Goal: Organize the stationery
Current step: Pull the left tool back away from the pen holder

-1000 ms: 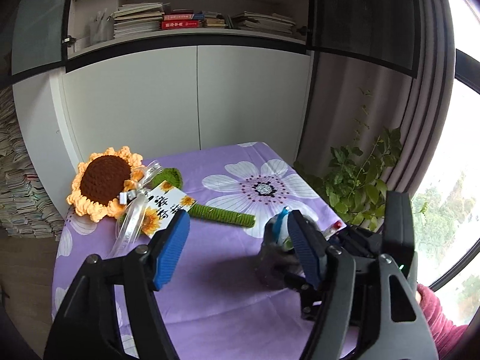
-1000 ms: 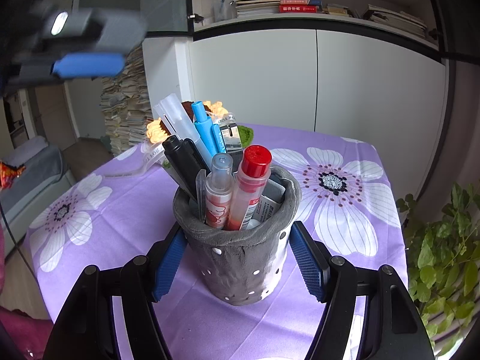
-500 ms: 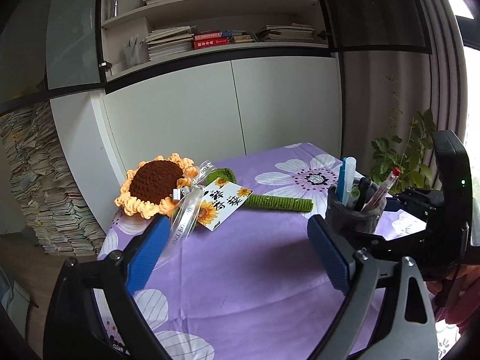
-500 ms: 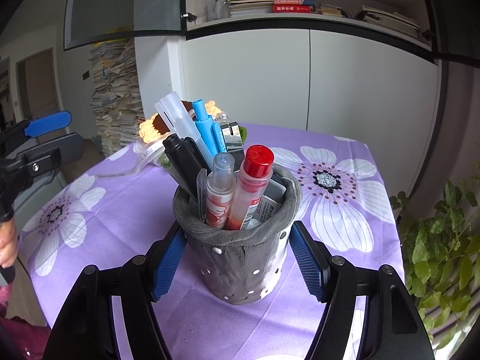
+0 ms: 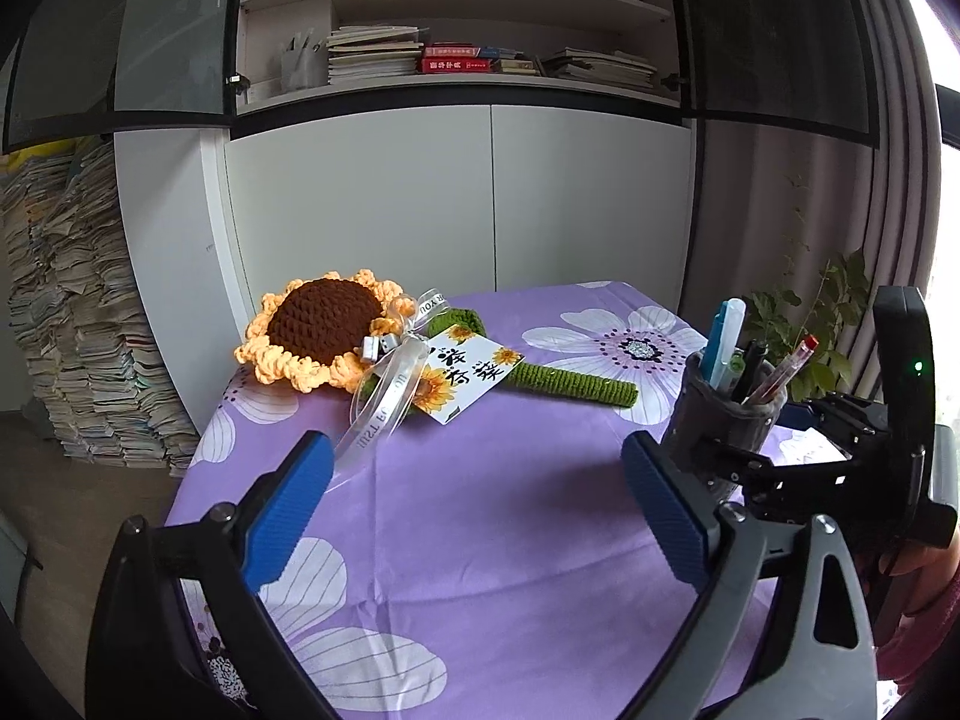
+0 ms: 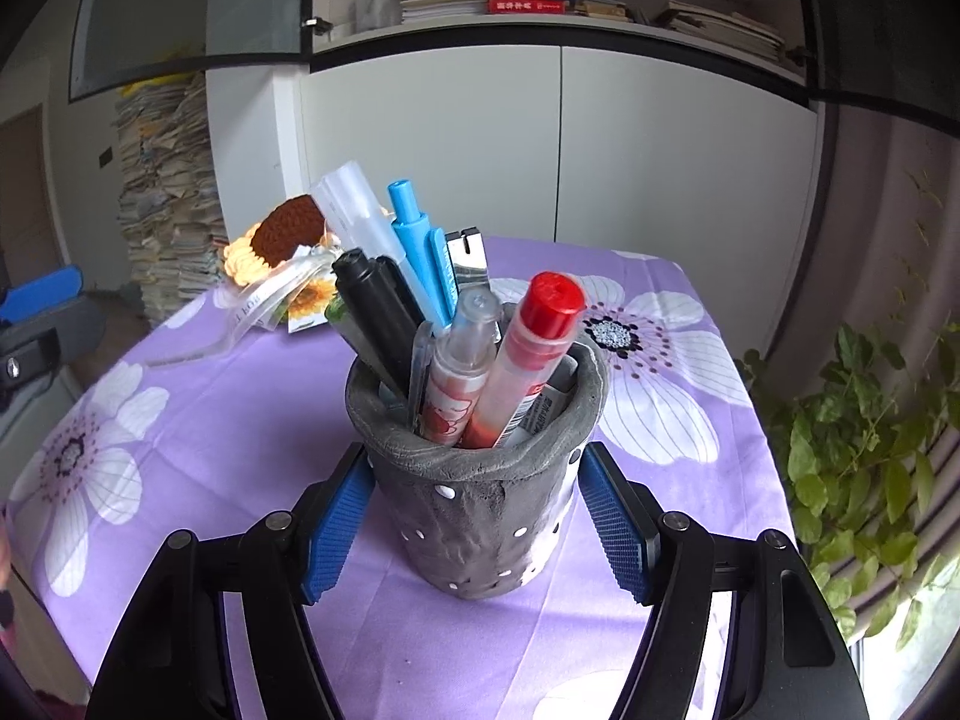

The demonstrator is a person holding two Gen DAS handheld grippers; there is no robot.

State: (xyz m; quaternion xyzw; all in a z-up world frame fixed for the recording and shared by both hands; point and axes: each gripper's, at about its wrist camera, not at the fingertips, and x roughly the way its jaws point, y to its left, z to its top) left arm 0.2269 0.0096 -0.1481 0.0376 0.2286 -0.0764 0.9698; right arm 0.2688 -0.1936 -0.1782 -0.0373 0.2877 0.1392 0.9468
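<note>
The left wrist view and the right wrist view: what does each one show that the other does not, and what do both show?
Only the left wrist view shows the sunflower's green stem, the printed card whole, and the left tongs, jaws opening with nothing between them.

Only the right wrist view shows the right tongs closed on the grey pen holder, plus the red-capped marker and black pens up close.

Both show the pen holder, the crochet sunflower, the purple flowered tablecloth, the potted plant and the bookshelf.
</note>
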